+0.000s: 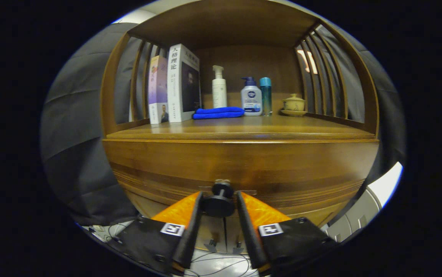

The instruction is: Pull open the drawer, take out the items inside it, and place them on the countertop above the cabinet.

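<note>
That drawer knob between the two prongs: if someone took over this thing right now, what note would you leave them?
Tool: fingers sit on either side of the drawer knob; whether they press on it I cannot tell.
Drawer: looks closed, its front flush under the countertop.
Countertop already carries books, a blue cloth, three bottles and a small lidded pot.
Done: the knob is reached.
Left: pull the drawer open, lift out what is inside, set it on the countertop.
</note>
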